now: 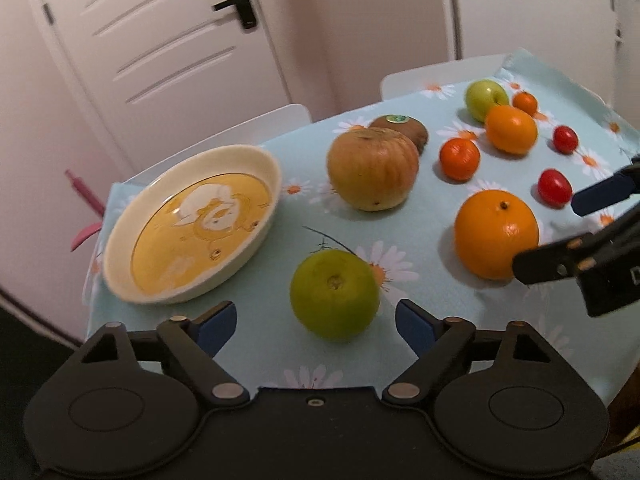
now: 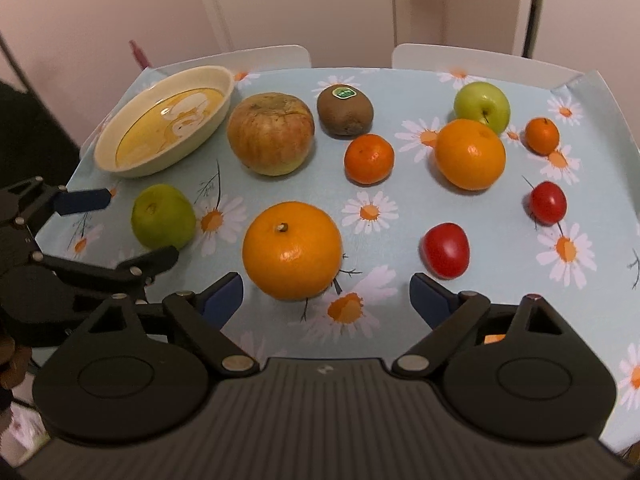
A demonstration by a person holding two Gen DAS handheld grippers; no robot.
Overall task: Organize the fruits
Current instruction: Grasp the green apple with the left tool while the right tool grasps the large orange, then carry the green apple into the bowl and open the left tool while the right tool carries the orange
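Note:
My left gripper (image 1: pixel 316 326) is open, its jaws wide on either side of a green citrus fruit (image 1: pixel 335 294), not touching it. It also shows in the right wrist view (image 2: pixel 138 228), around that fruit (image 2: pixel 163 216). My right gripper (image 2: pixel 326 294) is open, just short of a big orange (image 2: pixel 292 250); in the left wrist view it (image 1: pixel 546 236) sits beside that orange (image 1: pixel 496 234). A cream bowl with a yellow picture (image 1: pixel 120 236) stands empty at the left. A large yellow-brown apple (image 2: pixel 271 133), a kiwi (image 2: pixel 345 110), a green apple (image 2: pixel 482 106) and more oranges lie behind.
Two red tomatoes (image 2: pixel 446 250) (image 2: pixel 547 202), a tangerine (image 2: pixel 369 158), a second big orange (image 2: pixel 470 154) and a small tangerine (image 2: pixel 542 135) lie on the daisy tablecloth (image 2: pixel 400 216). White chair backs (image 2: pixel 460 58) and doors stand beyond the table's far edge.

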